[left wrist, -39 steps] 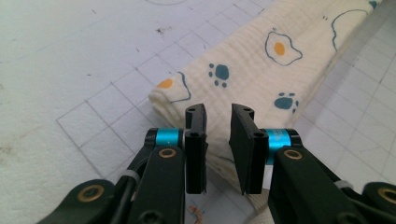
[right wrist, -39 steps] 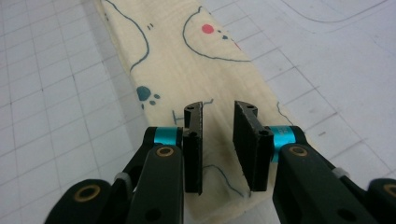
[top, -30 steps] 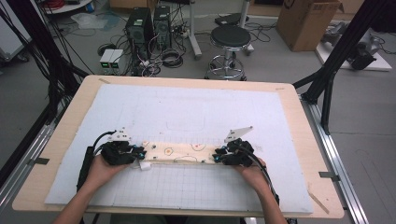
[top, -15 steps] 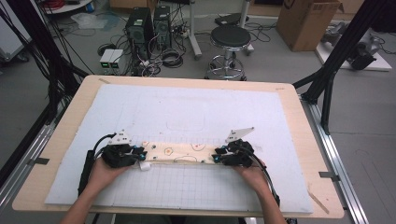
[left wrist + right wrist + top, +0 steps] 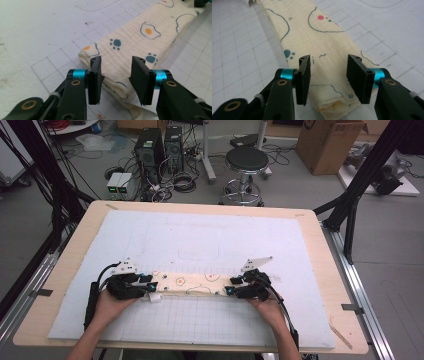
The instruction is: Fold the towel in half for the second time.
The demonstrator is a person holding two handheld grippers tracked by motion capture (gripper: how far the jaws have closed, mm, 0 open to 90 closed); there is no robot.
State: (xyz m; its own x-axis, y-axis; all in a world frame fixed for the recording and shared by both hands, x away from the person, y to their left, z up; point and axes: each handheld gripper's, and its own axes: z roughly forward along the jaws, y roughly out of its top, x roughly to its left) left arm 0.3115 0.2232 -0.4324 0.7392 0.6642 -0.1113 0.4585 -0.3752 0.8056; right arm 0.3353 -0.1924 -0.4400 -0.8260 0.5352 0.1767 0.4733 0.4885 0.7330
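Folded cream muslin cloth with egg and paw prints [image 5: 192,283] lay on the white gridded mat [image 5: 200,320].

The left gripper [image 5: 116,81] and the right gripper [image 5: 329,81] were both spread open over its two ends, apparently not touching.

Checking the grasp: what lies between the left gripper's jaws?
In the left gripper view, the folded cloth's end lies between the open jaws of the left gripper.

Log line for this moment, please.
cloth: folded strip, flat on mat | left gripper: open at its left end | right gripper: open at its right end | nothing gripped
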